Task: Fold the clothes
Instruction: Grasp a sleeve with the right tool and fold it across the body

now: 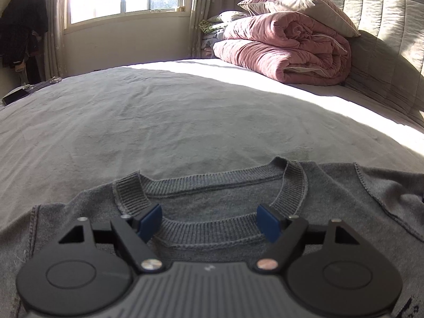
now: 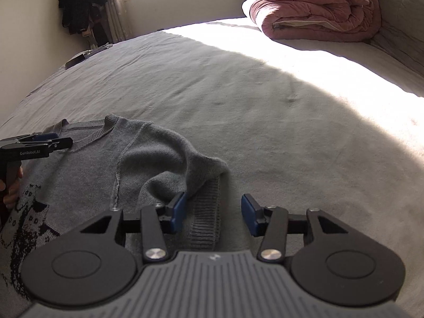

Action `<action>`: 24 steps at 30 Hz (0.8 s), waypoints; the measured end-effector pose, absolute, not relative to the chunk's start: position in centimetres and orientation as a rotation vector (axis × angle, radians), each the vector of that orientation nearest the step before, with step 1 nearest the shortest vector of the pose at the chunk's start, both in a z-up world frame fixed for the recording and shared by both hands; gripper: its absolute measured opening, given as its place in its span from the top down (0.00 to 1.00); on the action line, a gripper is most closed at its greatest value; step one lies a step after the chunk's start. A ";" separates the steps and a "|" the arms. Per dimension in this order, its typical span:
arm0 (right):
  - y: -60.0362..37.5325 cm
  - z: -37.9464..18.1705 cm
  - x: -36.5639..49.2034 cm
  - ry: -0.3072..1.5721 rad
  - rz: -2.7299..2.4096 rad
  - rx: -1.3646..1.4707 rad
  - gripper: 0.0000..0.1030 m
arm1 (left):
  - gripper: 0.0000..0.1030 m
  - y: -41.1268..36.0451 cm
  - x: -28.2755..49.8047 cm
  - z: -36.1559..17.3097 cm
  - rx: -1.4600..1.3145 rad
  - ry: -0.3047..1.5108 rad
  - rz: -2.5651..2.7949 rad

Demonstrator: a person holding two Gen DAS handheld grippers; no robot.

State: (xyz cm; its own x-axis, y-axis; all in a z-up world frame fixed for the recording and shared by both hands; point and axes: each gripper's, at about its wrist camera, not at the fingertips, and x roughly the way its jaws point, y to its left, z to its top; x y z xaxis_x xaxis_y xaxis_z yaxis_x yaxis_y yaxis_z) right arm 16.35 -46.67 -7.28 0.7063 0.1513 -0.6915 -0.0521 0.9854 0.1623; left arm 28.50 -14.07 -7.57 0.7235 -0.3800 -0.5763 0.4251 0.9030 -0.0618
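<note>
A grey sweater (image 1: 212, 198) with a ribbed collar lies flat on the bed, front up; a dark knitted pattern (image 2: 26, 217) shows on its chest. My left gripper (image 1: 210, 221) is open just above the collar, its blue pads either side of the neck opening. In the right wrist view the sweater (image 2: 87, 169) lies at left, one sleeve bunched and folded back, its ribbed cuff (image 2: 206, 217) lying between my right gripper's open jaws. My right gripper (image 2: 214, 213) is open around the cuff. The left gripper (image 2: 45, 140) also shows at the far left there.
The bed has a grey sheet (image 1: 172, 122), sunlit at the back right. A folded pink quilt (image 1: 286, 53) and pillow lie by the padded headboard (image 1: 392, 53). Dark clothes (image 1: 21, 23) hang in the far left corner by the window. A dark object (image 2: 75, 61) lies at the bed's far left edge.
</note>
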 end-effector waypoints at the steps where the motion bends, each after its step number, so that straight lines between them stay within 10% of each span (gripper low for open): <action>1: -46.7 -7.4 16.2 0.792 0.124 0.139 0.56 | 0.26 -14.6 28.4 -7.2 0.061 0.631 -0.463; 4: -46.9 -7.9 14.8 0.786 0.142 0.155 0.59 | 0.26 -17.4 27.7 -5.9 0.038 0.637 -0.543; 8: -47.4 -8.2 14.0 0.776 0.199 0.238 0.94 | 0.25 -22.6 26.4 -4.7 0.059 0.630 -0.674; 15: -47.7 -5.7 11.7 0.764 0.190 0.159 0.95 | 0.24 -30.6 24.4 -4.4 0.175 0.626 -0.866; 24: -51.1 -6.2 11.4 0.775 0.162 0.296 0.54 | 0.25 -35.8 24.1 -5.3 0.276 0.657 -0.917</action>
State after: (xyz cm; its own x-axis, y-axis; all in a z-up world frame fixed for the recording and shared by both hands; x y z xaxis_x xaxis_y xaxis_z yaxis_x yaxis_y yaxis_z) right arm 11.37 -51.07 -6.17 0.7051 0.2509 -0.6633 -0.0350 0.9465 0.3208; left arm 24.07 -35.80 -5.35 0.4322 -0.6436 -0.6316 0.8053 0.5907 -0.0509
